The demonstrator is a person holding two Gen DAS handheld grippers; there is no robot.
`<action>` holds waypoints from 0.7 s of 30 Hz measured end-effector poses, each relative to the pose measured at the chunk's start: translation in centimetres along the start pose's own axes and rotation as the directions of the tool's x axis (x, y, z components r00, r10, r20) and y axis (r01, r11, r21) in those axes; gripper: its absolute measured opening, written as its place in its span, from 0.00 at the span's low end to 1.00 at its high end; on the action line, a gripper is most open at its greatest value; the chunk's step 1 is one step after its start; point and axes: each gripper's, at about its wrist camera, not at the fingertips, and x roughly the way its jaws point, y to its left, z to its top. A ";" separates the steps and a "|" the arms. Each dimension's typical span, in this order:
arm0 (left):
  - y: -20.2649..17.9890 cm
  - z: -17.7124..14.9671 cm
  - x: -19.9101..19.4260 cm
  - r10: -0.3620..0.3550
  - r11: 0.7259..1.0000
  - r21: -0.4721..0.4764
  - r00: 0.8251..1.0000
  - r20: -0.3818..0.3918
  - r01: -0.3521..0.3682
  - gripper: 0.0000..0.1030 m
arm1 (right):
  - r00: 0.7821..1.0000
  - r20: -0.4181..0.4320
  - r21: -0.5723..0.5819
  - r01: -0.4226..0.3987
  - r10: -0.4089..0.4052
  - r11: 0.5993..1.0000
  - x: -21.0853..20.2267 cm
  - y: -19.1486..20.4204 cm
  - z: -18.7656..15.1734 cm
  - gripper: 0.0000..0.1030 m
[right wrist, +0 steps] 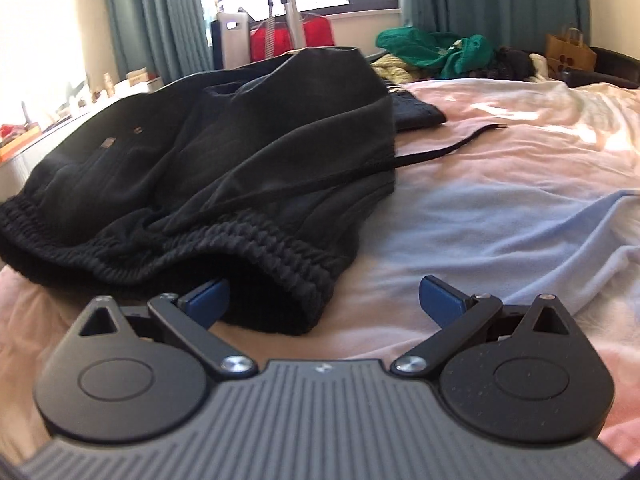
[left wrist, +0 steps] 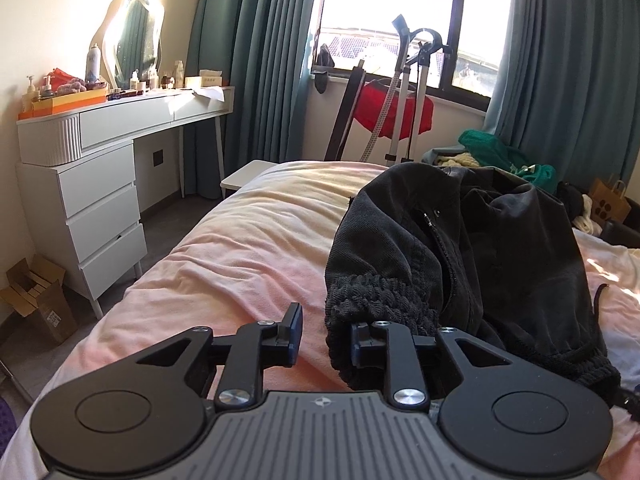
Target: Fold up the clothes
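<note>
Left wrist view: the left gripper (left wrist: pixel 325 338) sits low over the bed (left wrist: pixel 224 248), its fingers (left wrist: pixel 294 334) parted a little and gripping nothing. The ribbed cuff (left wrist: pixel 372 312) of the black garment (left wrist: pixel 472 248) lies between them, draped against the right-hand finger, while the left-hand finger stands clear of the cloth over bare pink sheet. The garment is heaped from the fingers out toward 1 o'clock, zip showing along its middle.

In the right wrist view, the right gripper (right wrist: pixel 324 300) has its fingers (right wrist: pixel 438 294) spread wide and empty. The garment's ribbed hem (right wrist: pixel 280 248) bulges at 11 o'clock and covers the tip of the left-hand finger; the right-hand finger is over the pale blue part of the sheet, well apart from the cloth. A black drawstring (right wrist: pixel 448 148) trails off the garment toward 1 o'clock.

Around the bed: a white counter (left wrist: pixel 120 120) with bottles and a mirror at 10 o'clock, a clothes steamer stand (left wrist: pixel 408 92) by the window at 12, a green clothes pile (left wrist: pixel 504 156) at 1 o'clock, and a cardboard box (left wrist: pixel 36 300) on the floor at 9.
</note>
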 end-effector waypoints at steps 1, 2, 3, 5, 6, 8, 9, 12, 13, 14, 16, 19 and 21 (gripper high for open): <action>0.0 0.0 0.0 0.006 1.000 0.006 1.000 -0.002 -0.006 0.30 | 1.000 0.004 0.035 0.013 -0.013 0.999 -0.1 -0.6 0.2 1.00; 0.0 0.0 0.0 0.011 1.000 0.008 1.000 -0.006 -0.011 0.34 | 1.000 0.004 0.070 0.014 -0.015 0.997 -0.2 -1.3 0.3 1.00; -0.1 0.0 0.0 0.016 1.000 0.012 1.000 -0.009 -0.016 0.37 | 1.000 0.005 0.105 0.015 -0.016 0.994 -0.3 -2.0 0.4 1.00; -0.2 -0.1 -0.1 0.023 0.999 0.023 1.000 -0.009 -0.023 0.39 | 1.000 0.007 0.130 0.027 -0.028 0.991 -0.5 -2.4 0.4 1.00; -0.3 -0.1 -0.2 0.026 0.999 0.029 1.000 -0.008 -0.026 0.39 | 0.999 0.016 0.117 0.032 -0.034 0.993 -0.7 -2.1 0.4 1.00; -0.4 -0.2 -0.3 0.032 0.999 0.042 0.999 -0.005 -0.032 0.39 | 0.998 0.041 0.074 0.037 -0.040 0.997 -0.9 -1.5 0.3 1.00; -0.4 -0.2 -0.3 0.036 0.998 0.046 0.999 -0.004 -0.036 0.39 | 0.998 0.053 0.052 0.040 -0.042 0.998 -1.1 -1.1 0.3 1.00; -0.5 -0.3 -0.3 0.057 0.997 0.048 0.998 -0.001 -0.056 0.47 | 0.996 0.080 -0.003 0.042 -0.041 0.999 -1.2 -0.3 0.1 1.00; -0.5 -0.4 -0.3 0.063 0.997 0.049 0.998 -0.001 -0.063 0.48 | 0.996 0.085 -0.017 0.040 -0.039 0.999 -1.2 -0.1 0.0 1.00; -0.5 -0.4 -0.3 0.069 0.996 0.052 0.998 0.001 -0.069 0.48 | 0.996 0.085 -0.023 0.034 -0.032 0.999 -1.2 0.0 -0.1 1.00; -0.6 -0.4 -0.3 0.076 0.995 0.063 0.997 0.006 -0.076 0.49 | 0.998 0.070 -0.016 0.010 -0.009 1.000 -0.9 0.0 -0.3 1.00; -0.9 -0.6 -0.4 0.088 0.992 0.089 0.996 0.017 -0.089 0.52 | 0.997 0.076 -0.033 -0.013 0.015 0.999 -0.6 0.3 -0.5 1.00; -1.2 -0.7 -0.5 0.099 0.988 0.114 0.995 0.026 -0.101 0.54 | 0.997 0.071 -0.051 -0.016 0.019 0.999 -0.2 0.6 -0.5 0.89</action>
